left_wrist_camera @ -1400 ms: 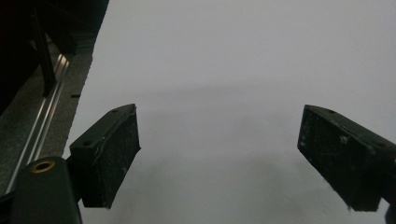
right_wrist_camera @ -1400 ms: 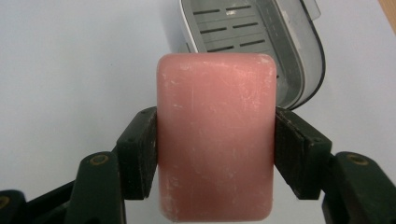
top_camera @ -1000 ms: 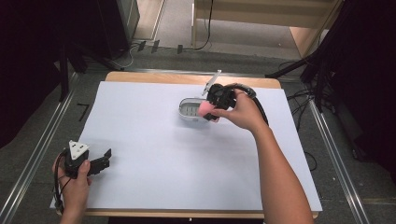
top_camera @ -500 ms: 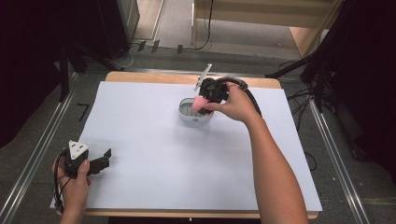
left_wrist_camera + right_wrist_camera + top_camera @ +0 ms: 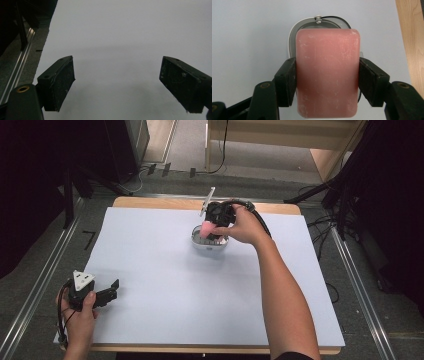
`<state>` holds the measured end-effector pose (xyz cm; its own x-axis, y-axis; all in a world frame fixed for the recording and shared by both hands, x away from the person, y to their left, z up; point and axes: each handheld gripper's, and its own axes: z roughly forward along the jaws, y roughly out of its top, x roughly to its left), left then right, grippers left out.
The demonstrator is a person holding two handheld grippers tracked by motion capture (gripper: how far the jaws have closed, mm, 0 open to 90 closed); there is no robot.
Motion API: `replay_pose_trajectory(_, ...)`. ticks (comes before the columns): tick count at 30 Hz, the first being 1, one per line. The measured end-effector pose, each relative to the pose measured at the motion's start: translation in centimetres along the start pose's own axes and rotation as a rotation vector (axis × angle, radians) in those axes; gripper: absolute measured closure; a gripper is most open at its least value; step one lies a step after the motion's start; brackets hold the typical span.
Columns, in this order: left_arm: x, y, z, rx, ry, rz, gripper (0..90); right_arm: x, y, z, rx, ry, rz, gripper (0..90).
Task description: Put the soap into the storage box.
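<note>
Right gripper [image 5: 327,82]: jaws clamped on both long sides of a pink rounded rectangular soap bar [image 5: 327,72]
Soap bar: held above a grey oval dish [image 5: 200,241], near the table's far wooden edge [image 5: 150,202]
Left gripper [image 5: 117,82]: jaws wide apart, empty, over bare white tabletop [image 5: 120,37] near its left edge

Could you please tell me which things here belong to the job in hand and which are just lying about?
In the job:
- pink soap bar, clamped in the right gripper
- grey soap dish beneath it

Not in use:
- left gripper, open, idle at the near left of the white sheet
- cables off the table
</note>
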<state>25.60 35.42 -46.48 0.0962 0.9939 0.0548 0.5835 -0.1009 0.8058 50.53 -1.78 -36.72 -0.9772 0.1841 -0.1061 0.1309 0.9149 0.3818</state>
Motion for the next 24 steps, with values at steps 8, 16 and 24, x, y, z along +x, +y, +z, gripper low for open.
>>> replay_pose_trajectory(8, 0.0, 0.0, 0.0, 0.0, -0.003, -0.004, 13.6, -0.4, 0.1, 1.0, 0.031, 0.002, -0.03, 38.5)
replay_pose_trajectory(16, 0.0, 0.0, 0.0, 0.0, -0.004, -0.004, 13.6, -0.7, -0.1, 1.7, 0.047, -0.005, -0.043, 38.6)
replay_pose_trajectory(24, 0.1, 0.0, 0.0, -0.001, -0.004, -0.004, 13.6, -0.7, -0.2, 2.0, 0.05, 0.003, -0.054, 38.6)
